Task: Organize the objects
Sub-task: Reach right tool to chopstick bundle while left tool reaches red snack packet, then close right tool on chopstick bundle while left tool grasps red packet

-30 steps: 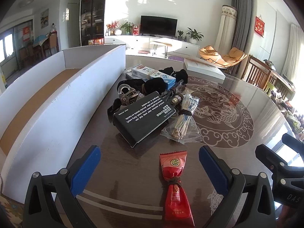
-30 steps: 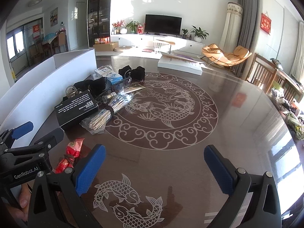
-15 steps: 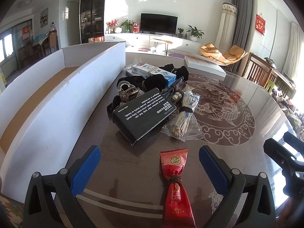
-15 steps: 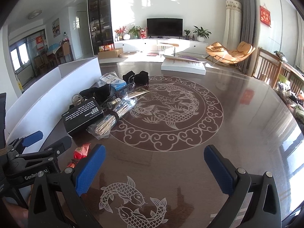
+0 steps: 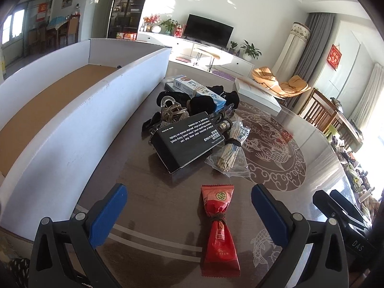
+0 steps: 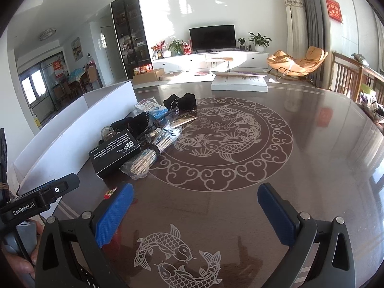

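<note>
Over the last second we hold both tongs, left tongs (image 5: 189,212) and right tongs (image 6: 195,212), released and empty, the left ones edging closer over the red packet (image 5: 219,225) near the bench (image 6: 312,168) edge, so no object is organized yet.

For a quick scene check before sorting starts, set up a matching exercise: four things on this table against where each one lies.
Things:
1. red snack packet
2. black odor removing bar box
3. clear bag of sticks
4. white cardboard tray

Places:
A. along the table's left edge
B. between the left gripper fingers' line, nearest the camera
C. just right of the black box
D. resting on the pile, label upward

Pairs: 1-B, 2-D, 3-C, 4-A
</note>
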Available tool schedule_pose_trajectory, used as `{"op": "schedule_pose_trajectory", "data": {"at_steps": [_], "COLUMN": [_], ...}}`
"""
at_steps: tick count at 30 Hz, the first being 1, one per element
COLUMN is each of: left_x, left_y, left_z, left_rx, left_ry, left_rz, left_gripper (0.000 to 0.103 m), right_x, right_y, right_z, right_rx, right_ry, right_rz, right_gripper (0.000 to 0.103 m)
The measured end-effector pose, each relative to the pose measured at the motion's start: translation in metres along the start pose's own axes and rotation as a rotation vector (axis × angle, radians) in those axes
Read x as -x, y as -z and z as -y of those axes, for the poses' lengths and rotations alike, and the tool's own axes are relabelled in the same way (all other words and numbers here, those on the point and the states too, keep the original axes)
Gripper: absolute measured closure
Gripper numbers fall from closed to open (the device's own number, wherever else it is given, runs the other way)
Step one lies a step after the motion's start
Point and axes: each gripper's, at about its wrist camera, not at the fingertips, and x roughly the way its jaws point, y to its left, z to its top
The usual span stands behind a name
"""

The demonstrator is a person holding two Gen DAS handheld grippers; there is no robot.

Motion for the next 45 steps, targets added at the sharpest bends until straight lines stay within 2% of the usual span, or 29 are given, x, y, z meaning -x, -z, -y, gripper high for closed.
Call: {"op": "schedule_pose_trajectory", "data": {"at_steps": [5,9,13,17,18,22,23,25,28,31,35,40,45], "left_x": [0.005,0.002,-0.001,-0.006,-0.006,-0.008,-0.009,-0.011,-0.018,-0.026,-0.044,-0.066,-0.073], "left_y": [0.000,0.000,0.002,0.002,0.002,0.002,0.003,0.004,0.006,0.009,0.012,0.021,0.025], "left_z": [0.000,0.003,0.009,0.008,0.008,0.006,0.006,0.008,0.013,0.020,0.032,0.045,0.038], "left_rx": [0.005,-0.008,-0.037,-0.034,-0.030,-0.019,-0.018,-0.024,-0.047,-0.077,-0.124,-0.202,-0.189], "left_ry": [0.020,0.030,0.026,0.016,0.014,0.011,0.013,0.017,0.020,0.015,-0.011,-0.130,-0.203], "left_rz": [0.026,0.001,-0.013,-0.035,-0.040,-0.051,-0.053,-0.064,-0.099,-0.145,-0.213,-0.299,-0.339], "left_gripper": [0.000,0.000,0.000,0.000,0.000,0.000,0.000,0.000,0.000,0.000,0.000,0.000,0.000], "right_x": [-0.016,-0.041,-0.087,-0.147,-0.160,-0.190,-0.191,-0.191,-0.182,-0.163,-0.131,-0.102,-0.090], "right_y": [0.004,-0.010,-0.041,-0.065,-0.069,-0.072,-0.072,-0.070,-0.065,-0.055,-0.035,-0.015,-0.007], "right_z": [-0.010,-0.015,-0.017,-0.027,-0.030,-0.043,-0.048,-0.054,-0.047,-0.024,0.006,0.033,0.036], "right_rx": [0.062,0.116,0.067,-0.014,-0.030,-0.024,0.015,0.078,0.112,0.128,0.163,0.154,0.157], "right_ry": [-0.026,-0.035,-0.143,-0.157,-0.150,-0.115,-0.092,-0.095,-0.068,-0.042,0.000,0.002,-0.008], "right_rz": [-0.059,-0.110,-0.178,-0.276,-0.301,-0.346,-0.336,-0.336,-0.341,-0.346,-0.345,-0.352,-0.373], "right_gripper": [0.000,0.000,0.000,0.000,0.002,0.027,0.029,0.056,0.067,0.071,0.071,0.071,0.069]}}
